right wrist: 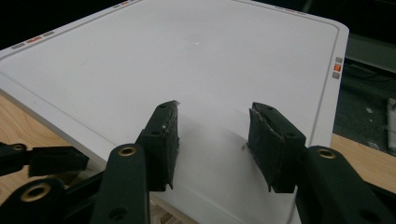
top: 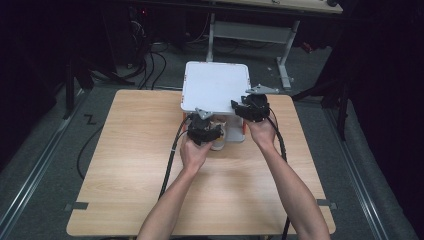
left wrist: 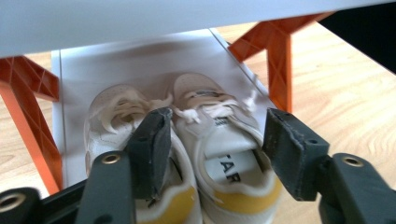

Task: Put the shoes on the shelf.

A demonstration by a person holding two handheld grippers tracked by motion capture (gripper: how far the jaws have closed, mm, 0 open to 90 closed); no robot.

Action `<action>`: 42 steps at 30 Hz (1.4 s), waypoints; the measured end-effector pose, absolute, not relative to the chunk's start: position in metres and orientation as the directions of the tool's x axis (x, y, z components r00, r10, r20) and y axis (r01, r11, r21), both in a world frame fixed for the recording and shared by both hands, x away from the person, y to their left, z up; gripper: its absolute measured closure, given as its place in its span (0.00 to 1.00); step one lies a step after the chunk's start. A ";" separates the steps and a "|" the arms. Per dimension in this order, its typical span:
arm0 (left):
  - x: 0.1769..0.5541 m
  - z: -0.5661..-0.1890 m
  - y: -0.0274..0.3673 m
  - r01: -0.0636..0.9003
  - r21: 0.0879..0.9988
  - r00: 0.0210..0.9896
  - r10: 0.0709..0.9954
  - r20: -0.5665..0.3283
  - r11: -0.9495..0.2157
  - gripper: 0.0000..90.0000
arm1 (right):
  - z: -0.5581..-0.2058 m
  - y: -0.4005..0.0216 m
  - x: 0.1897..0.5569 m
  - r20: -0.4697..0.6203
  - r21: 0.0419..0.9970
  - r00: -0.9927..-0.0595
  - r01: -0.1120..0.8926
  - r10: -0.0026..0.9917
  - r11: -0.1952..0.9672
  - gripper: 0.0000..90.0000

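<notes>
Two shoes under a white shelf on a tabletop [top: 125, 165]
Left hand-held gripper [left wrist: 215, 140] – jaws apart, straddling one white-and-yellow shoe [left wrist: 224, 140]; right hand-held gripper [right wrist: 212, 140] – apart above the shelf [right wrist: 187, 60].

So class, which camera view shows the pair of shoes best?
The left gripper view: the pair of shoes lies close up on the rack's lower shelf. In the high view only a heel peeks from under the white top shelf.

Overhead light brightens the desk [top: 140, 165] against dark surroundings; soft shadow lies beneath the white shelf top [left wrist: 140, 18], whose near edge blurs.
</notes>
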State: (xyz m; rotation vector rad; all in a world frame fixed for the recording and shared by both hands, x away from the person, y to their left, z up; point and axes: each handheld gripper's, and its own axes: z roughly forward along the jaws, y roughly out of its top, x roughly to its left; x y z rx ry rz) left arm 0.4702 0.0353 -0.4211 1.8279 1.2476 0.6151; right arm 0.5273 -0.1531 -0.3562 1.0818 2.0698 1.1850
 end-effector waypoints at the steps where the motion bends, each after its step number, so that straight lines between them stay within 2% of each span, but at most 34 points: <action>1: 0.466 -0.420 0.035 0.514 0.838 0.388 0.921 -0.037 -0.182 0.42 | -0.356 -0.153 0.527 -0.045 0.874 -0.548 0.384 0.835 0.299 0.59; 4: 0.451 -0.419 0.040 0.518 0.834 0.389 0.921 -0.030 -0.192 0.35 | -0.356 -0.153 0.527 -0.045 0.875 -0.547 0.383 0.836 0.298 0.59; 7: 0.439 -0.422 0.044 0.567 0.800 0.355 0.935 -0.020 -0.198 0.30 | -0.356 -0.153 0.527 -0.044 0.875 -0.545 0.383 0.837 0.296 0.59; 8: 0.436 -0.423 0.045 0.585 0.786 0.337 0.941 -0.011 -0.201 0.23 | -0.357 -0.152 0.527 -0.046 0.876 -0.544 0.382 0.838 0.296 0.59; 13: 0.431 -0.436 0.043 0.637 0.747 0.301 0.953 -0.016 -0.189 0.17 | -0.357 -0.152 0.527 -0.043 0.876 -0.543 0.382 0.838 0.293 0.59; 23: 0.444 -0.458 0.027 0.703 0.695 0.248 0.968 -0.042 -0.150 0.17 | -0.356 -0.152 0.527 -0.049 0.875 -0.543 0.382 0.838 0.298 0.59; 25: 0.446 -0.459 0.024 0.707 0.692 0.238 0.971 -0.038 -0.146 0.12 | -0.356 -0.152 0.527 -0.049 0.875 -0.544 0.382 0.838 0.299 0.59; 28: 0.450 -0.459 0.021 0.706 0.692 0.220 0.975 -0.013 -0.150 0.14 | -0.357 -0.152 0.527 -0.050 0.875 -0.544 0.381 0.838 0.299 0.59; 39: 0.471 -0.461 0.018 0.689 0.717 0.188 0.982 -0.032 -0.108 0.20 | -0.357 -0.152 0.526 -0.052 0.875 -0.541 0.380 0.839 0.299 0.59; 42: 0.475 -0.462 0.017 0.670 0.733 0.190 0.982 -0.014 -0.119 0.26 | -0.357 -0.152 0.526 -0.051 0.876 -0.542 0.379 0.839 0.298 0.59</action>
